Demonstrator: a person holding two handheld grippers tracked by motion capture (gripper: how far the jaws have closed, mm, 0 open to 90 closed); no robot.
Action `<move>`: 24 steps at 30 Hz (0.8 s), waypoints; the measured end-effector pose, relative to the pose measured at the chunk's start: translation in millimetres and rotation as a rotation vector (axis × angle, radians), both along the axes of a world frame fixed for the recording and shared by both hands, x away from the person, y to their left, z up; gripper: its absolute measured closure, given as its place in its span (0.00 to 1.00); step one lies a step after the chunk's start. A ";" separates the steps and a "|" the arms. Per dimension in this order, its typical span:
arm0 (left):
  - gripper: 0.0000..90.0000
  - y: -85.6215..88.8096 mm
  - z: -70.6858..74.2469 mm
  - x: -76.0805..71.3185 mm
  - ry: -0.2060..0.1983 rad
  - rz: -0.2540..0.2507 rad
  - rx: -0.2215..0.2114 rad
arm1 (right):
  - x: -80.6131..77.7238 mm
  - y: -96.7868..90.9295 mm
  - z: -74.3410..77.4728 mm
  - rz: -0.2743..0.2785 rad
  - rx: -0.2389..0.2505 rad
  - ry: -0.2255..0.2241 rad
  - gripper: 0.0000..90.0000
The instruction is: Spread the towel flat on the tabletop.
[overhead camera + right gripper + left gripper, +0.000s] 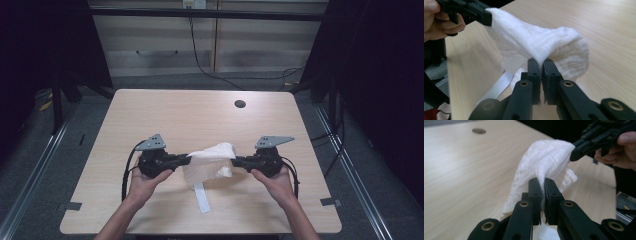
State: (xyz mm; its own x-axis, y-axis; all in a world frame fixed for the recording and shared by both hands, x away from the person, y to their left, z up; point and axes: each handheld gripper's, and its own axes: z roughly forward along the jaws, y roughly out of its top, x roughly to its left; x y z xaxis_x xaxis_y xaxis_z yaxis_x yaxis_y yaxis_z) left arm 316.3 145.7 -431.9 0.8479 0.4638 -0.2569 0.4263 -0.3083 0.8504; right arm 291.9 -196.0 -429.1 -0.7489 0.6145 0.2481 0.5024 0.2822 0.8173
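The white cloth (pixel 210 162) hangs between the two tongs above the front middle of the tabletop (pixel 165 112). The left tongs (pixel 189 159) are clamped on the cloth's left edge, the right tongs (pixel 233 161) on its right edge. The cloth arches between them and sags to the tabletop, and a white strap (pixel 202 198) trails from it toward the person.

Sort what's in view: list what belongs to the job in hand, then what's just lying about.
In the job:
- white cloth, with its strap hanging to the table
- left gripper, shut on the cloth
- right gripper, shut on the cloth

Lying about:
- table with its cable hole
- black cables on the floor behind
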 end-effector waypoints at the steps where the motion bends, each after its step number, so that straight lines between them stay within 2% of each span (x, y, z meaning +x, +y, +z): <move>1: 0.95 0.8 -5.4 2.5 0.014 0.012 0.007 | 5.6 0.0 -6.0 -0.004 -0.001 0.010 0.91; 3: 0.95 4.1 -12.4 6.8 0.022 0.029 0.026 | 16.9 -1.0 -18.2 -0.031 0.007 0.020 0.84; 4: 0.95 6.5 -14.4 8.3 0.029 0.039 0.022 | 16.9 -1.0 -18.2 -0.031 0.007 0.020 0.84; 5: 0.95 9.4 -15.8 9.9 0.036 0.049 0.015 | 18.3 -1.1 -19.8 -0.031 0.009 0.008 0.80; 7: 0.95 14.2 -17.8 13.4 0.042 0.067 0.018 | 20.7 -2.5 -22.2 -0.073 -0.017 -0.010 0.69; 8: 0.95 16.8 -19.1 15.2 0.049 0.076 0.019 | 20.7 -2.5 -22.2 -0.073 -0.017 -0.010 0.69; 11: 0.95 23.1 -25.4 20.2 0.067 0.105 0.024 | 22.8 -6.4 -29.1 -0.142 -0.015 -0.026 0.64; 13: 0.95 27.8 -29.0 23.1 0.077 0.121 0.018 | 25.9 -10.0 -35.7 -0.141 -0.001 0.004 0.60; 16: 0.95 29.6 -35.8 27.7 0.092 0.132 0.035 | 30.0 -11.6 -44.1 -0.124 -0.018 0.018 0.59; 17: 0.95 29.6 -39.4 29.7 0.101 0.132 0.049 | 32.9 -11.2 -48.1 -0.142 -0.040 0.029 0.58; 18: 0.95 30.0 -42.9 31.4 0.106 0.133 0.056 | 35.2 -10.7 -51.5 -0.156 -0.061 0.033 0.58; 19: 0.95 30.4 -45.6 32.7 0.115 0.136 0.058 | 38.3 -10.7 -55.6 -0.152 -0.064 0.043 0.58; 21: 0.95 30.9 -49.6 34.7 0.115 0.150 0.077 | 41.5 -10.5 -62.4 -0.177 -0.075 0.052 0.61; 22: 0.95 31.6 -50.8 35.3 0.116 0.148 0.085 | 42.0 -10.5 -64.5 -0.170 -0.086 0.063 0.69; 23: 0.95 33.6 -53.1 36.8 0.119 0.151 0.089 | 42.1 -10.5 -68.0 -0.175 -0.103 0.063 0.86; 24: 0.95 35.2 -54.6 37.8 0.124 0.158 0.089 | 42.1 -10.5 -68.0 -0.175 -0.103 0.063 0.86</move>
